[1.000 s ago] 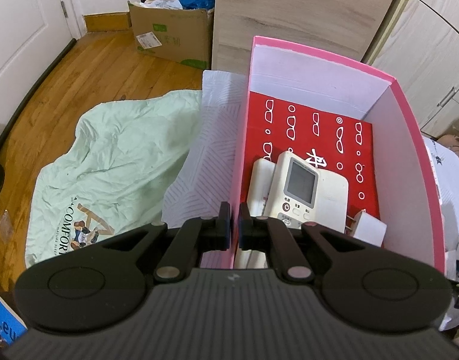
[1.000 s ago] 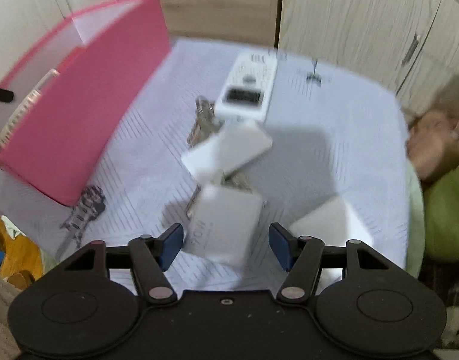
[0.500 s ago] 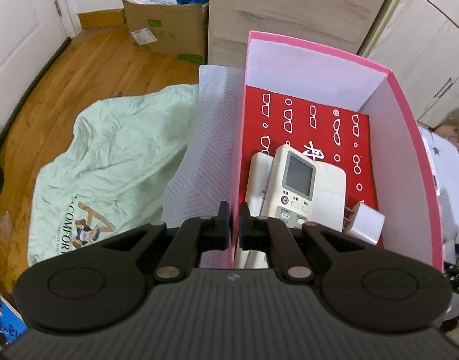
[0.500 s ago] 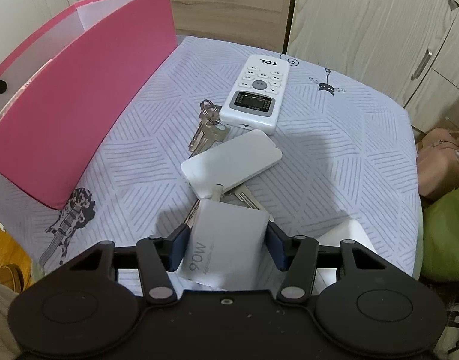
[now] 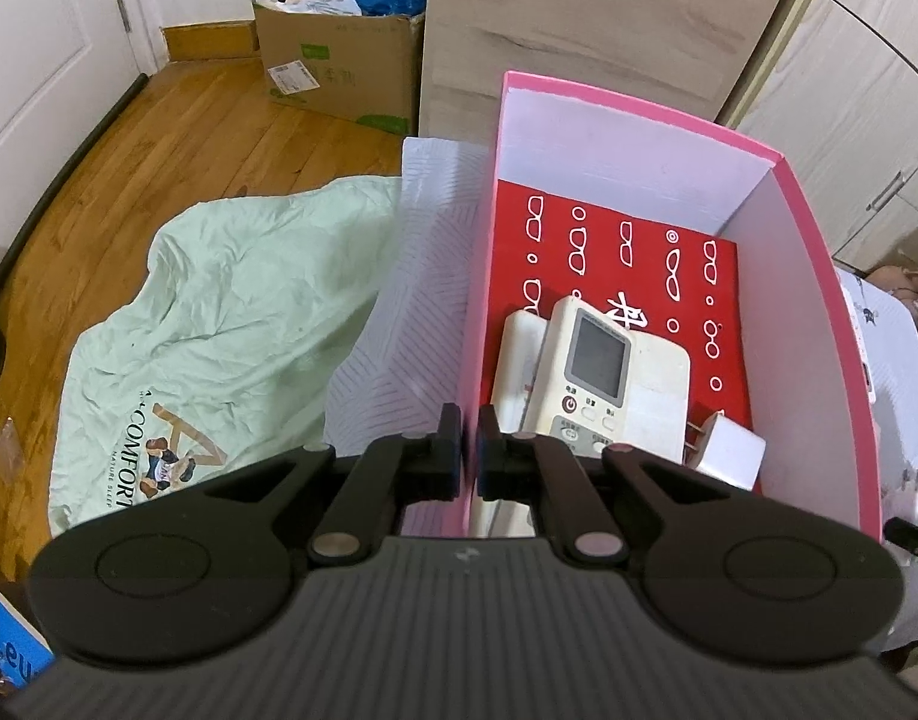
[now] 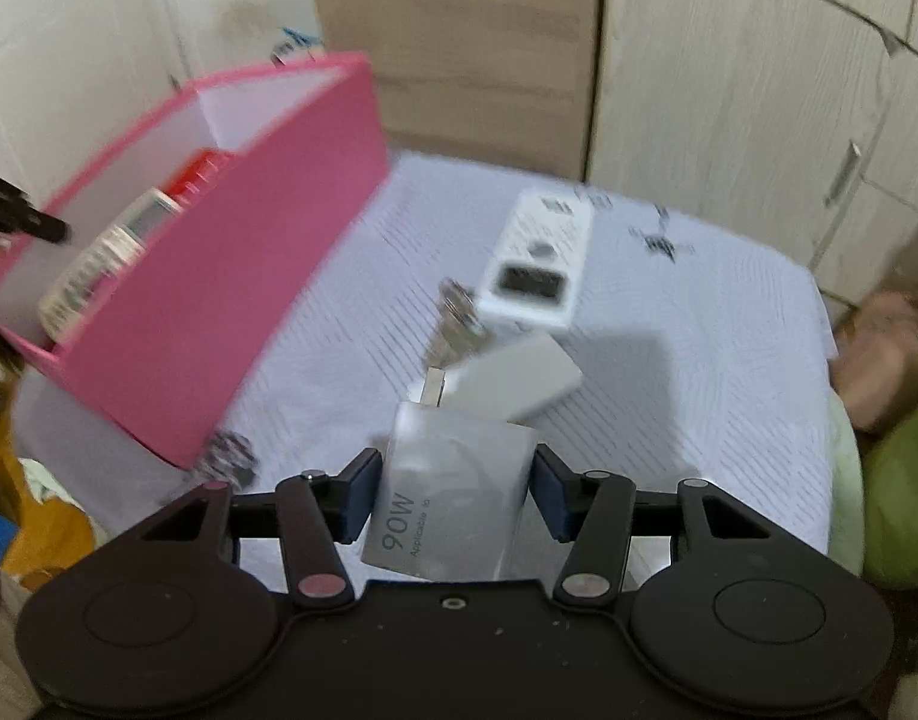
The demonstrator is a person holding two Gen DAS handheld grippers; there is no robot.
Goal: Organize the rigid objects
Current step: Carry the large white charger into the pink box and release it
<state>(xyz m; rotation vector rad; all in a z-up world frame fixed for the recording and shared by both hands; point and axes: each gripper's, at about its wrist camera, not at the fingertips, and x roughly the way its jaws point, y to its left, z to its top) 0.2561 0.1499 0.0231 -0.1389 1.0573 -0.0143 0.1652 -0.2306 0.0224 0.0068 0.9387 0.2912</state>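
My left gripper is shut on the near left wall of the pink box. Inside the box, on its red floor, lie a cream remote, a white slab under it and a small white plug adapter. My right gripper is shut on a white 90W charger, held just above the sheet, prongs pointing away. Past it on the sheet lie a white power bank, a bunch of keys and a white TCL remote. The pink box stands to the left.
The striped white sheet covers the surface. A pale green blanket lies on the wooden floor to the left, and a cardboard box stands behind it. A wooden board and cabinet doors stand at the back.
The right gripper closed onto the white charger and lifted it off the sheet, and its view tipped up towards the pink box. The left gripper kept its hold on the box wall.
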